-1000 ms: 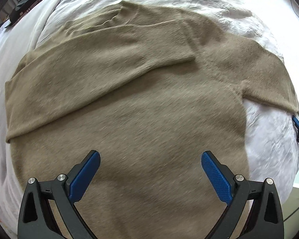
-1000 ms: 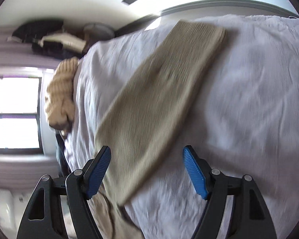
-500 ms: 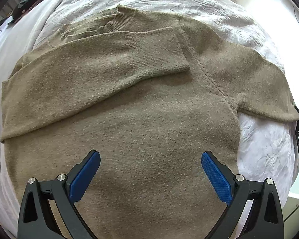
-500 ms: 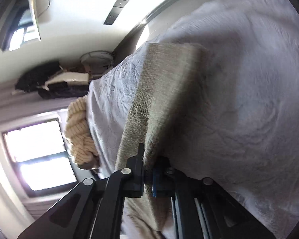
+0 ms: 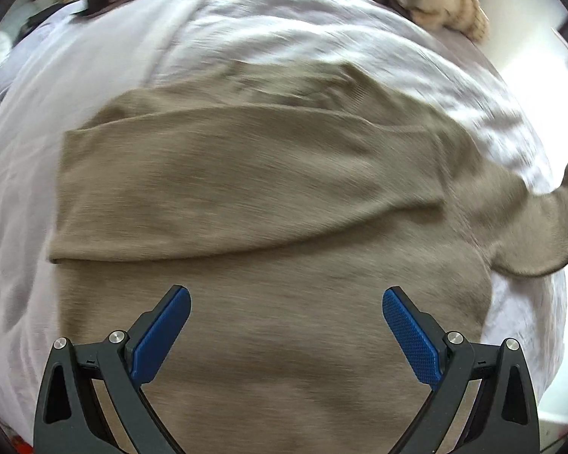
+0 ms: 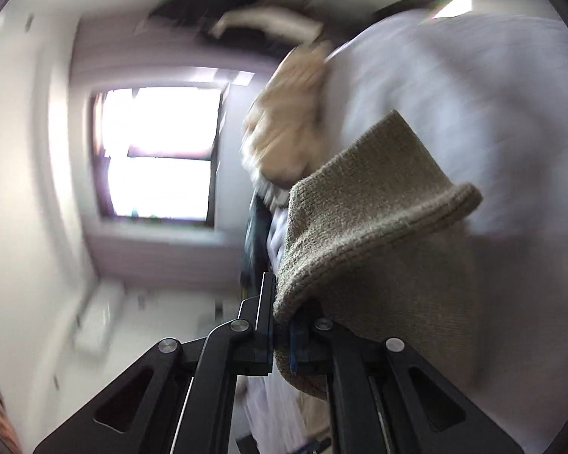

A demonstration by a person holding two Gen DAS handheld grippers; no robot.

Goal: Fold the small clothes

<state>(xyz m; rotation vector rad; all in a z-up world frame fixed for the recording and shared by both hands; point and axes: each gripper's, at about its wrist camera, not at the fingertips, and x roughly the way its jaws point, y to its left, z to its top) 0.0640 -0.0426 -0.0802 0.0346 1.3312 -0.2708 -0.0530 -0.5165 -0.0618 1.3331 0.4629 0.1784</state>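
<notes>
**Right sleeve lifted, left tool open over the sweater**

The white bedsheet (image 5: 246, 38) fills most of my left wrist view, wrinkled and blurred toward the upper right of the frame. On it lies the tan sweater (image 5: 284, 302), spread flat across the centre and lower half of the frame. One sleeve (image 5: 246, 189) is folded across the chest, running from the left edge of the garment toward the right. The other sleeve (image 5: 549, 227) rises off the sheet at the right edge of the frame.

In my right wrist view, that raised sleeve's ribbed cuff (image 6: 378, 227) curls over in the centre, in front of the sheet. A bright window (image 6: 159, 155) sits in the left half of the frame, and a cream knitted garment (image 6: 287, 125) lies at the bed's edge, upper centre; the same garment shows at the upper right of the left view.

My left gripper (image 5: 286, 321) hovers above the sweater's body, blue pads (image 5: 163, 333) wide apart and gripping nothing. My right gripper (image 6: 282, 335) is clamped on the cuff, fingers pressed together on the knit.
</notes>
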